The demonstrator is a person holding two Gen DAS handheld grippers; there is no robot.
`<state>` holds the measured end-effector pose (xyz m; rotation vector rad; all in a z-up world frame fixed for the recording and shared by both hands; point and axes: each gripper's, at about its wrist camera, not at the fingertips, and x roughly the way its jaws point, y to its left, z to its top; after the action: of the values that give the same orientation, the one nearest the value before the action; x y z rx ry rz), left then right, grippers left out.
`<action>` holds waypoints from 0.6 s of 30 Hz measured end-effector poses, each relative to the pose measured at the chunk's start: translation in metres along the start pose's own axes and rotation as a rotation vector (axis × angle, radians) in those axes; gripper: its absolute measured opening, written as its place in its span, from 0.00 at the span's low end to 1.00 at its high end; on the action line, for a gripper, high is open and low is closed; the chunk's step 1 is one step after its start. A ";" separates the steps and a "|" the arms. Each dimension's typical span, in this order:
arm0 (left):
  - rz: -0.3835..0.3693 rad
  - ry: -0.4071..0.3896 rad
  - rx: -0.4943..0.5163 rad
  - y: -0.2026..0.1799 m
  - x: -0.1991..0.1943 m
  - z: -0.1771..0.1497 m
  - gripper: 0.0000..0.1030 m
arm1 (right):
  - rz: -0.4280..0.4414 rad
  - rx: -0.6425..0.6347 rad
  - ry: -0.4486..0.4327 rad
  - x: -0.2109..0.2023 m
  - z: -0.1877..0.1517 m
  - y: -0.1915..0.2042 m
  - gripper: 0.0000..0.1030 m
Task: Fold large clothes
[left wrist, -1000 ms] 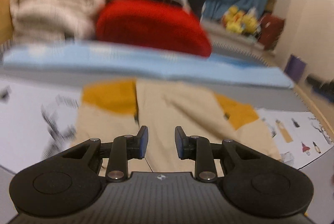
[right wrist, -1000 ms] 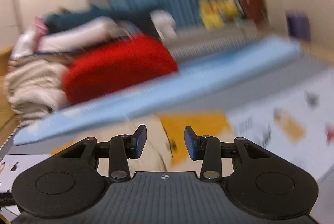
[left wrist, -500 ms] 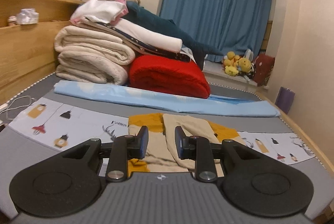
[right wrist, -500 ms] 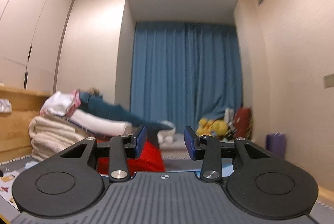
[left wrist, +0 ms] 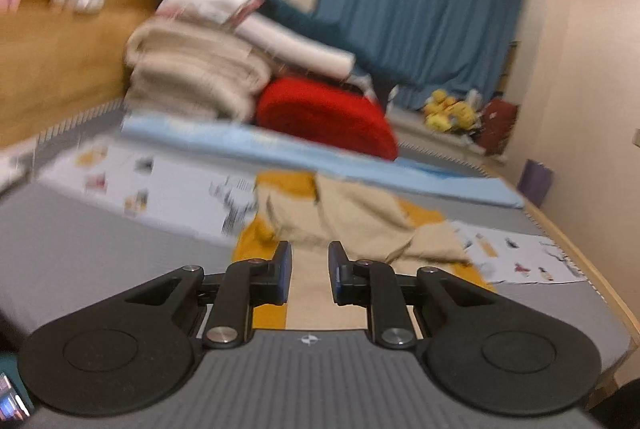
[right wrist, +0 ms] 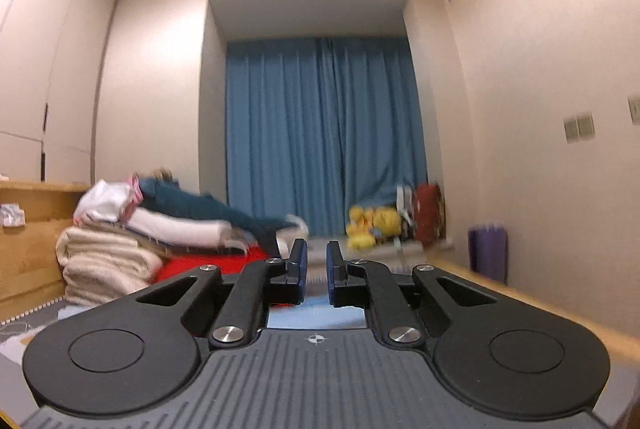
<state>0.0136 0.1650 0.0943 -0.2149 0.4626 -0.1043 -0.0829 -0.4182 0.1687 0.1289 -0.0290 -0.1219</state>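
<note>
**Garment bunched and part-folded; both grippers clear of it**

Left wrist view: the beige-and-mustard garment [left wrist: 352, 221] lies in the lower middle of the frame on the grey bed [left wrist: 100, 249], partly over a white printed sheet [left wrist: 172, 185]. It is rumpled, with one beige panel thrown across the middle and mustard patches showing at the left and right edges. That reads as a fold begun but not squared up; I judge the task roughly midway, with smoothing and at least one more fold left. The left gripper [left wrist: 309, 271] sits at the bottom centre above the cloth, its jaws closing with a clear gap and nothing between them. A stack of folded bedding [left wrist: 200, 77] and a red blanket [left wrist: 328, 117] fill the upper left and centre.

Right wrist view: the right gripper [right wrist: 317, 269] points across the room at the blue curtain [right wrist: 320, 133] in the centre. Its jaws are closing, a narrow slit left, and they hold nothing. The garment is out of this frame, below the lower edge, so this hand must come back down to it.
</note>
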 end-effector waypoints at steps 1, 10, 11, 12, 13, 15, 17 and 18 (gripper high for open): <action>0.006 0.020 -0.024 0.007 0.012 -0.010 0.21 | -0.009 0.007 0.035 0.009 -0.015 -0.002 0.10; 0.128 0.271 -0.181 0.059 0.098 -0.057 0.17 | -0.129 0.065 0.388 0.101 -0.166 -0.015 0.10; 0.159 0.323 -0.237 0.071 0.108 -0.065 0.17 | -0.137 0.056 0.443 0.109 -0.181 -0.016 0.10; 0.174 0.355 -0.274 0.079 0.115 -0.068 0.17 | -0.142 0.050 0.501 0.121 -0.193 -0.015 0.10; 0.188 0.374 -0.292 0.083 0.120 -0.070 0.17 | -0.150 0.047 0.548 0.130 -0.201 -0.016 0.10; 0.241 0.411 -0.297 0.093 0.130 -0.076 0.18 | -0.160 0.052 0.588 0.140 -0.212 -0.016 0.10; 0.290 0.460 -0.311 0.101 0.139 -0.080 0.21 | -0.169 0.032 0.618 0.146 -0.222 -0.016 0.10; 0.300 0.476 -0.318 0.104 0.142 -0.082 0.22 | -0.172 0.017 0.636 0.148 -0.226 -0.016 0.10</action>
<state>0.1081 0.2301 -0.0624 -0.4327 0.9816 0.2197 0.0703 -0.4237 -0.0545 0.1825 0.6162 -0.2481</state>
